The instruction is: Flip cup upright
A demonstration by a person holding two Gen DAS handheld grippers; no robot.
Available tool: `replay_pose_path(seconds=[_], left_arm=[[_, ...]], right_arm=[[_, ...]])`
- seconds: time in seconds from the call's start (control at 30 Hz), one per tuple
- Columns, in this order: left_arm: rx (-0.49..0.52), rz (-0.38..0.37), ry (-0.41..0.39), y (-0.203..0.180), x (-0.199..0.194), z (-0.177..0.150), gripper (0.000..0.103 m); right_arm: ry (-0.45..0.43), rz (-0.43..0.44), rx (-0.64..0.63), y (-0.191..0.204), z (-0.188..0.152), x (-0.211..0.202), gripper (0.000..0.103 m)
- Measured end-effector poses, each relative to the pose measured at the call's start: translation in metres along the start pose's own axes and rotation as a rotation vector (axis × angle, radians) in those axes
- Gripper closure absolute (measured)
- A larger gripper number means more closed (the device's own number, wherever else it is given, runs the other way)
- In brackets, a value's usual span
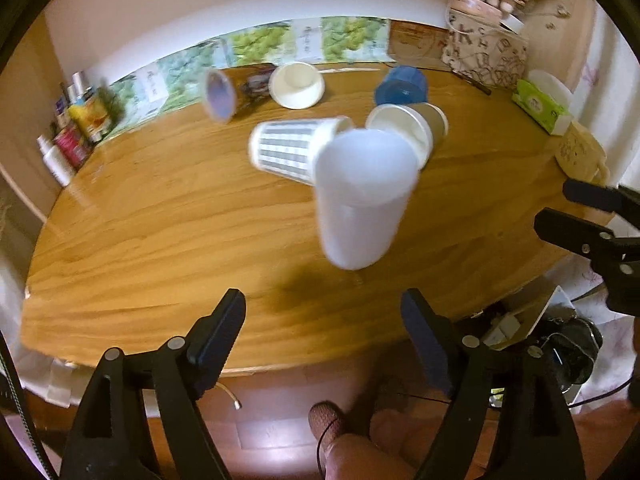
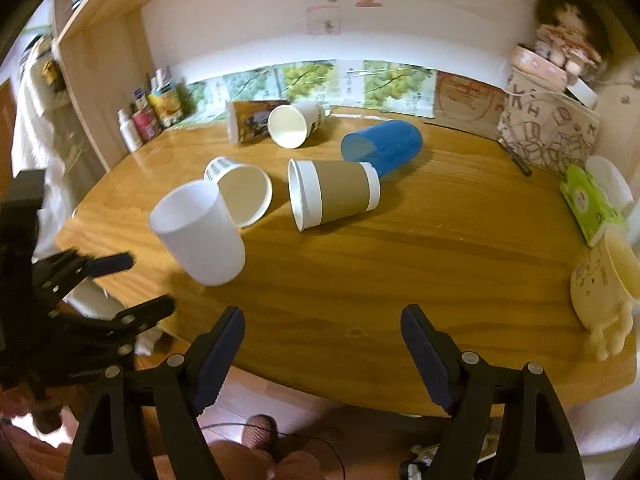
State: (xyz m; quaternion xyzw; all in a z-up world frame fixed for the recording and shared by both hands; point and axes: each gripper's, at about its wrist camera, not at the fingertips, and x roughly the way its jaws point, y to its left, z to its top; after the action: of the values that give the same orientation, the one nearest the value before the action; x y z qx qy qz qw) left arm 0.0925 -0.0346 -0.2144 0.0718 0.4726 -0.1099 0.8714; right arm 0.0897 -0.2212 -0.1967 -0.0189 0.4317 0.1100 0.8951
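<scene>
Standing mouth-up near the front edge of the wooden surface, the white cup looks tilted and blurred in both views, free of any grip, so it may tip back over or roll off the near edge. Both the left gripper and the right gripper have jaws spread wide and hold nothing. A wobble could also knock it into the striped cup and brown-sleeved cup lying just behind.
</scene>
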Motion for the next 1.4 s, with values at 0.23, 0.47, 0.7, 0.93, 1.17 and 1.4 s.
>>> replay_pose_path(seconds=[0.23, 0.47, 0.7, 0.93, 1.17, 1.4], left_arm=[[-0.125, -0.036, -0.04, 0.04, -0.049, 0.028, 0.015], [-0.178, -0.026, -0.16, 0.066, -0.107, 0.048, 0.004], [-0.166, 0.031, -0.256, 0.078, -0.144, 0.051, 0.003], [-0.229, 0.07, -0.307, 0.075, -0.173, 0.037, 0.0], [-0.247, 0.148, -0.372, 0.058, -0.197, 0.021, 0.0], [-0.251, 0.165, -0.405, 0.048, -0.203, 0.008, 0.0]], right_arm=[[-0.059, -0.013, 0.097, 0.026, 0.013, -0.027, 0.021], [-0.144, -0.05, 0.155, 0.065, 0.026, -0.077, 0.021], [-0.261, -0.007, 0.167, 0.098, 0.03, -0.125, 0.017], [-0.305, 0.002, 0.143, 0.114, 0.031, -0.16, 0.016], [-0.349, -0.047, 0.143, 0.113, 0.026, -0.186, 0.0], [-0.353, -0.09, 0.138, 0.117, 0.012, -0.193, 0.0]])
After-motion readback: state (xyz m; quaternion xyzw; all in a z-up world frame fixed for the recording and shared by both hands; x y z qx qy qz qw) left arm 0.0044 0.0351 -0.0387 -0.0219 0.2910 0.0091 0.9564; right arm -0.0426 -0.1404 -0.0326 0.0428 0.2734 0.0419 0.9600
